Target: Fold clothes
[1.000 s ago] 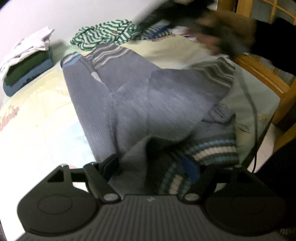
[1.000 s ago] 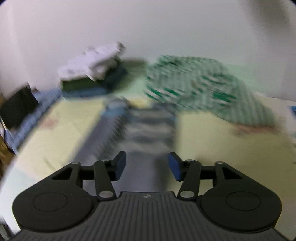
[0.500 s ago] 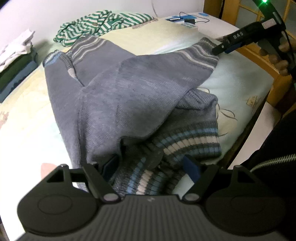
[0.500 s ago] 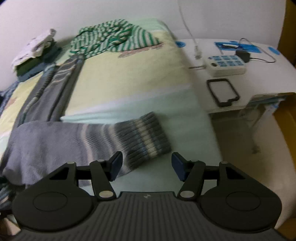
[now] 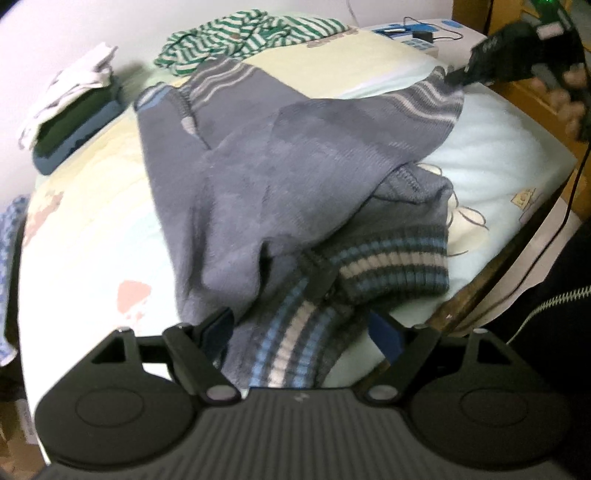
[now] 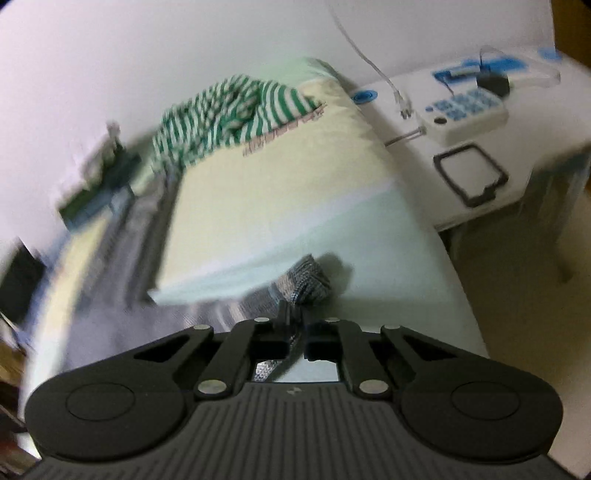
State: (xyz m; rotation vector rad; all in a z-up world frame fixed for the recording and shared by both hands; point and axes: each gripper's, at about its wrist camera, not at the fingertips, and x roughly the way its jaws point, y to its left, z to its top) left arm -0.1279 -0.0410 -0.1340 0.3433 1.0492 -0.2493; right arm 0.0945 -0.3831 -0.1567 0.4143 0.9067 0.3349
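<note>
Grey ribbed knit, banded in blue and cream at cuffs and hem, describes the sweater that lies crumpled across the pale yellow-and-mint printed bedsheet, its body running from the near edge of the bed away toward the wall. The right gripper has its jaws pressed together on the striped cuff of one sleeve, and in the left wrist view that sleeve is drawn out taut toward the far right corner of the bed, lifted off the sheet. The left gripper hovers with its jaws spread wide over the bunched hem; the fabric sits between the fingers, but they do not appear to press it, though blur at that edge makes contact hard to rule out. The sleeve's long axis runs diagonally from the sweater's middle out to the right hand, so the coming move likely turns on carrying that cuff back across the body toward the left side. The right hand already owns the sleeve; the left is nearer the hem and best placed to pin or grasp it. A green-and-white striped garment and a folded pile of clothes lie well apart, near the wall.
</note>
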